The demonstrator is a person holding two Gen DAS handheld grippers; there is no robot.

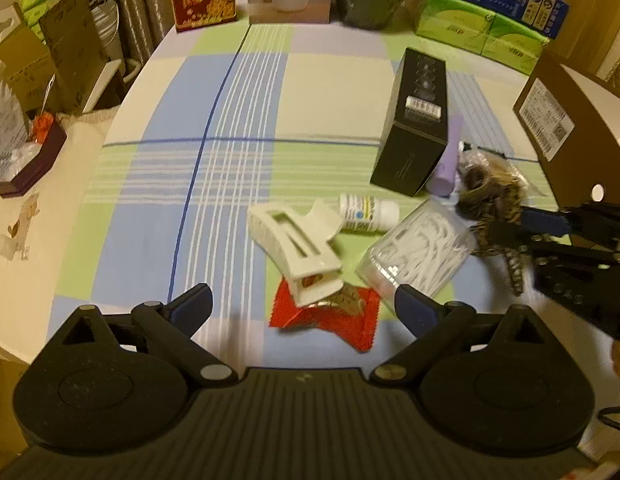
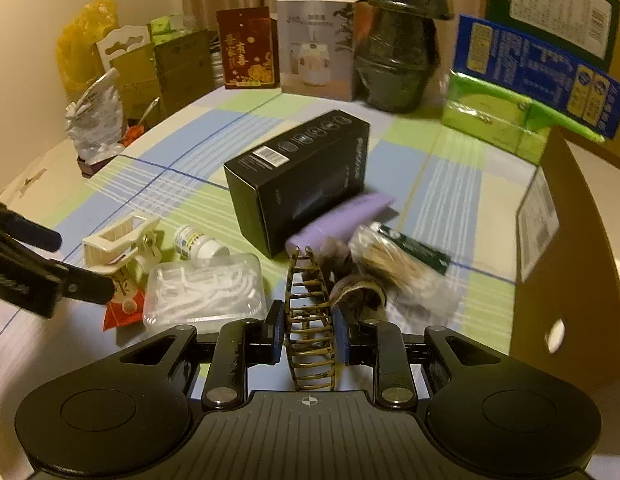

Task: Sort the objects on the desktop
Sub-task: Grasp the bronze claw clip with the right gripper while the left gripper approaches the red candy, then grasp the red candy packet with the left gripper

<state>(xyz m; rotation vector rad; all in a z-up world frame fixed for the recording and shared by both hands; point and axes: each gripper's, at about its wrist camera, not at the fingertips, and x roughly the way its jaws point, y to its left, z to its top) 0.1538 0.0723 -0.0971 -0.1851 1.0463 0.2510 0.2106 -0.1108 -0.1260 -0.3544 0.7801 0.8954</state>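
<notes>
Our right gripper (image 2: 308,334) clamps a tortoiseshell hair claw (image 2: 310,320) just in front of the black box (image 2: 298,184); our left gripper (image 1: 302,306) hangs spread and empty over the white hair claw (image 1: 296,250) nearer us. We judge sorting barely begun: pill bottle (image 1: 367,213), floss-pick case (image 1: 419,252), red packet (image 1: 329,318) and purple tube (image 1: 447,160) lie jumbled beside that box. Labels are too blurred to read.

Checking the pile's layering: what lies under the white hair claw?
A red packet lies under the white hair claw; its middle is covered. The left tongs are open above it.
</notes>
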